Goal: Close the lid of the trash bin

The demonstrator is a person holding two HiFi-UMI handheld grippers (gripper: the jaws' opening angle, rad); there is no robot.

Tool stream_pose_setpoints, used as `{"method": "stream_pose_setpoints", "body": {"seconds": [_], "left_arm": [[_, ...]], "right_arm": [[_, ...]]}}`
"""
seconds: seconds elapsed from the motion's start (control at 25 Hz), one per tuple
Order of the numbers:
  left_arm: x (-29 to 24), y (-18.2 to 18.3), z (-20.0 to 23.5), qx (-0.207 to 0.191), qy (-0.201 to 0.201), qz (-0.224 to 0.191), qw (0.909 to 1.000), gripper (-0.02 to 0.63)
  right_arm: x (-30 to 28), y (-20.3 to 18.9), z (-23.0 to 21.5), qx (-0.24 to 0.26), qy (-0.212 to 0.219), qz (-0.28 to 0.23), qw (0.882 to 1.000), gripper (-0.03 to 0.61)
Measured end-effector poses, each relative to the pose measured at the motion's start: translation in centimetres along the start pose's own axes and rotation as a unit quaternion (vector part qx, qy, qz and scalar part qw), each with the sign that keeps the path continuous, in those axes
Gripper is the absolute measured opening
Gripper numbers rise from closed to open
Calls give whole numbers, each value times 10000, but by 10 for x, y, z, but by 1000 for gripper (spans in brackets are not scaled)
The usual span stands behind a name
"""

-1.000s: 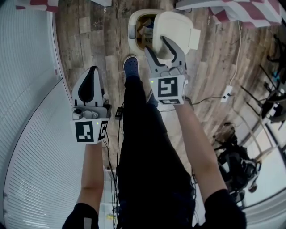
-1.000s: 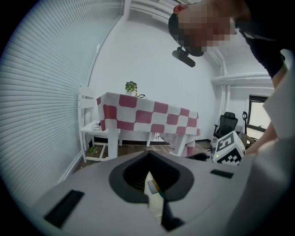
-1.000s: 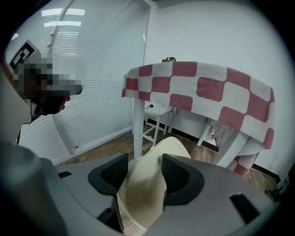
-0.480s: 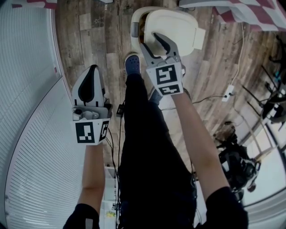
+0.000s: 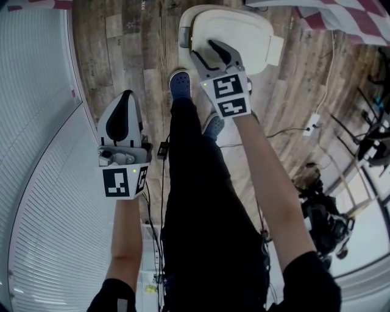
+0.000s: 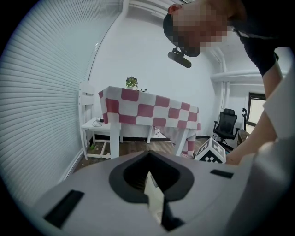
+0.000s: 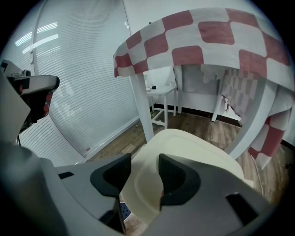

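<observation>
The trash bin (image 5: 184,36) stands on the wooden floor at the top of the head view. Its cream lid (image 5: 237,33) lies down over the opening, and nothing inside shows. My right gripper (image 5: 203,49) points down onto the lid's near left part, jaws apart, fingers lying on the cream surface. In the right gripper view the lid (image 7: 193,147) fills the gap between the two dark pads of that gripper (image 7: 144,173), and no pinch shows. My left gripper (image 5: 125,94) hangs away at the left, shut and empty. In its own view the left gripper (image 6: 148,173) shows its pads together.
The person's dark legs and a blue shoe (image 5: 178,85) stand just in front of the bin. A table with a red-checked cloth (image 5: 341,18) overhangs behind it. White blinds (image 5: 36,152) run along the left. A cable and power strip (image 5: 311,127) lie on the right.
The lid has swung from tilted up to lying over the bin, hiding the rubbish inside. My right gripper went down with it. The left gripper stayed put.
</observation>
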State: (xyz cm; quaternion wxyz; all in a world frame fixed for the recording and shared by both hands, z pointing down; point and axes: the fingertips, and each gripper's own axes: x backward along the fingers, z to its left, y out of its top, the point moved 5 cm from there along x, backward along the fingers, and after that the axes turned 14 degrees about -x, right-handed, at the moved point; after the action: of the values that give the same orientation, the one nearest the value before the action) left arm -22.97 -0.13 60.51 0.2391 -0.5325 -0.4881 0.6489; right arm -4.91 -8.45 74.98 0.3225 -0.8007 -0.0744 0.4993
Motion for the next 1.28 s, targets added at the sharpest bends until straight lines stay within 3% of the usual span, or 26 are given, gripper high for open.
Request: {"method": "stream_pose_setpoints", "body": {"seconds": [0.4, 1.0, 1.28], "left_arm": [[-9, -2, 9, 54, 55, 79, 9999, 8], [-15, -4, 5, 108, -7, 141, 9998, 8], [-12, 12, 3, 5, -99, -30, 9999, 7]], "right_arm": [[-20, -12, -11, -93, -39, 333, 9994, 183], [-30, -21, -27, -437, -155, 402, 9981, 153], [-10, -20, -40, -1093, 62, 213, 9938, 156]]}}
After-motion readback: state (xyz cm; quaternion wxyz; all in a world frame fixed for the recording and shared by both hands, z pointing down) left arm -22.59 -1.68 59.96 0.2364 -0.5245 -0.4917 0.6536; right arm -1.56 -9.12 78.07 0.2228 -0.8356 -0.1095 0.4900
